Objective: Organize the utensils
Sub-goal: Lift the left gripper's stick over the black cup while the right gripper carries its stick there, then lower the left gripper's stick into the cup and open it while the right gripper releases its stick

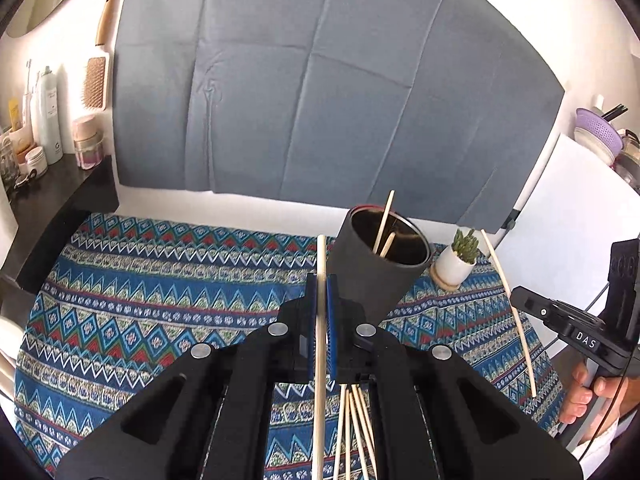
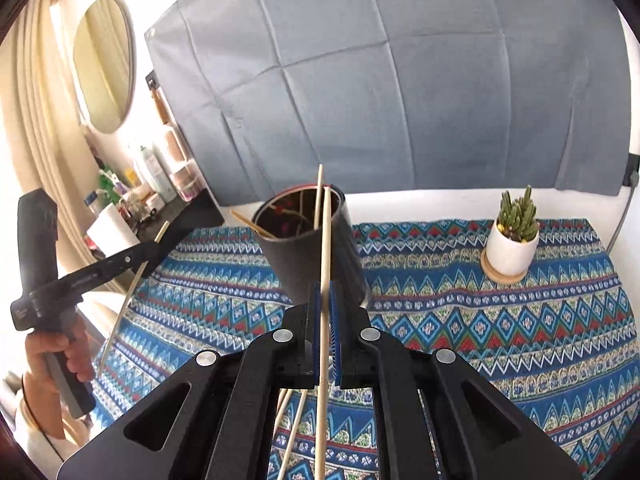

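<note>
My left gripper is shut on a wooden chopstick that points up past the jaws, just left of the black cylindrical holder. The holder has two chopsticks in it. My right gripper is shut on another chopstick whose tip reaches over the holder. Several loose chopsticks lie on the patterned cloth below the left gripper; they also show in the right wrist view. Each gripper with its stick shows in the other view: right, left.
A small cactus in a white pot stands on a wooden coaster right of the holder. A black shelf with bottles and jars runs along the left. A grey cloth backdrop hangs behind the table. A purple colander sits far right.
</note>
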